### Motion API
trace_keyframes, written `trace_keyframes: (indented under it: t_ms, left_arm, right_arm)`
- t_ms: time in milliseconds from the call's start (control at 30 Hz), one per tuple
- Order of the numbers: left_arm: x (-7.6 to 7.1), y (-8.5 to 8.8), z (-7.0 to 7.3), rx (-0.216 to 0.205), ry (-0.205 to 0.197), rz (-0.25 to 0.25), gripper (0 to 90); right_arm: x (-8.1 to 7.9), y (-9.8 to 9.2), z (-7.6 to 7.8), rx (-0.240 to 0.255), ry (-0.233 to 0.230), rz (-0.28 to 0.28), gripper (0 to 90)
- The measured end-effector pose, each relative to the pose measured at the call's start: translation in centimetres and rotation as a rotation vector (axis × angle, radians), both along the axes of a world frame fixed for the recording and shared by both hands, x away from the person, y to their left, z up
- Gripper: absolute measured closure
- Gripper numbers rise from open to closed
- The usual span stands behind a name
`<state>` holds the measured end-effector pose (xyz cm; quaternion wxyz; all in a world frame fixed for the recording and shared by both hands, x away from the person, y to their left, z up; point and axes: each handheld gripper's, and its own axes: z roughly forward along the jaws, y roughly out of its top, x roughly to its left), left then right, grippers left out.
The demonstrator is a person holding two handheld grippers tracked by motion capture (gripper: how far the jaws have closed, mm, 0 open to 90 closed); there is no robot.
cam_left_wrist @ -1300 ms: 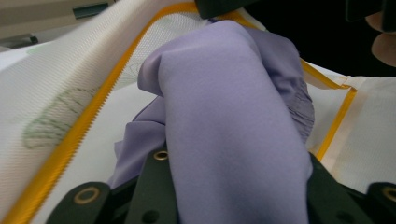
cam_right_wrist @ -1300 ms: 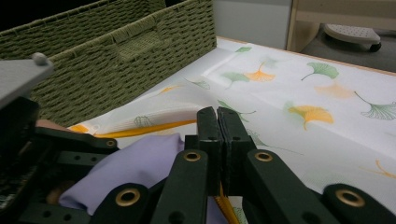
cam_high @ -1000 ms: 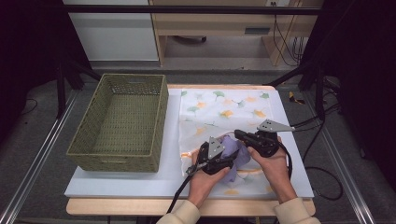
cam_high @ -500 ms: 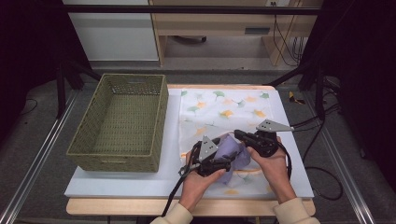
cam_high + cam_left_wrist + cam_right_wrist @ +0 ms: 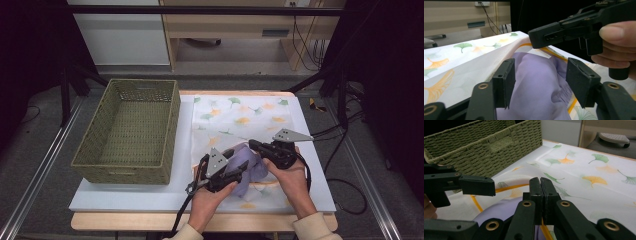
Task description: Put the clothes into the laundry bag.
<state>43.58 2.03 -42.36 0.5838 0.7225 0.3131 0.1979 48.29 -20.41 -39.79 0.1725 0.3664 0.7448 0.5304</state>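
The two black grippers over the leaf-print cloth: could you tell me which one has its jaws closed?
The right gripper: its black jaws meet, pinching the edge of the white ginkgo-leaf cloth bag. The left gripper has a clear gap between its jaws, with the lilac fabric showing between them.

Left hand-held gripper (image 5: 239,169) jaws apart, just closing; right hand-held gripper (image 5: 253,145) clamped.

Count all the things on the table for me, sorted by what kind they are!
Green woven basket: 1
Leaf-print cloth bag: 1
Purple cloth: 1
Hand-held tools: 2, the left tool and the right tool
Total: 5
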Motion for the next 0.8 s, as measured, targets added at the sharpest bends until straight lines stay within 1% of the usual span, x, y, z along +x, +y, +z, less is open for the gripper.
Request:
trace_keyframes:
  t_ms: [67, 100, 200, 267, 400, 533, 600, 667, 700, 733, 800]
  left_arm:
    - [-0.3, 0.2, 0.0, -0.001, -0.004, -0.006, 45.1]
    - [-0.4, 0.2, 0.0, 0.002, -0.006, -0.007, 46.8]
    - [-0.7, 0.5, -0.2, 0.022, -0.005, 0.004, 50.6]
    - [-0.9, 0.7, -0.4, 0.014, -0.001, -0.002, 54.0]
    - [-1.3, 1.1, -0.6, 0.023, 0.002, -0.009, 57.1]
    - [-1.6, 1.8, -0.4, 0.020, 0.005, -0.001, 59.1]
    - [-1.7, 1.9, -0.2, 0.017, 0.002, -0.001, 61.7]
    - [-1.8, 2.0, 0.1, 0.035, -0.007, -0.006, 62.8]
    - [-1.9, 2.1, 0.1, 0.041, -0.005, -0.008, 62.8]
    - [-2.1, 2.2, 0.2, 0.046, -0.013, -0.003, 62.8]
    - [-2.5, 2.7, 0.2, 0.071, -0.028, 0.004, 63.8]
  right_arm:
    - [-0.1, 0.1, 0.1, 0.003, 0.002, 0.009, 88.9]
    - [-0.2, 0.1, 0.2, -0.003, -0.003, 0.012, 89.0]
    - [-0.4, 0.3, 0.3, -0.005, -0.007, 0.018, 88.9]
    - [-0.5, 0.4, 0.3, -0.006, -0.006, 0.025, 88.9]
    - [-0.7, 0.5, 0.4, -0.006, -0.009, 0.029, 89.0]
    - [-0.8, 0.6, 0.5, -0.013, -0.012, 0.034, 88.9]
    - [-0.9, 0.6, 0.6, -0.019, -0.014, 0.037, 88.9]
    - [-1.0, 0.6, 0.6, -0.020, -0.017, 0.037, 89.0]
    - [-1.1, 0.5, 0.7, -0.021, -0.019, 0.038, 88.9]
    - [-1.1, 0.5, 0.7, -0.022, -0.019, 0.037, 89.0]
    - [-1.2, 0.5, 0.7, -0.018, -0.021, 0.033, 88.9]
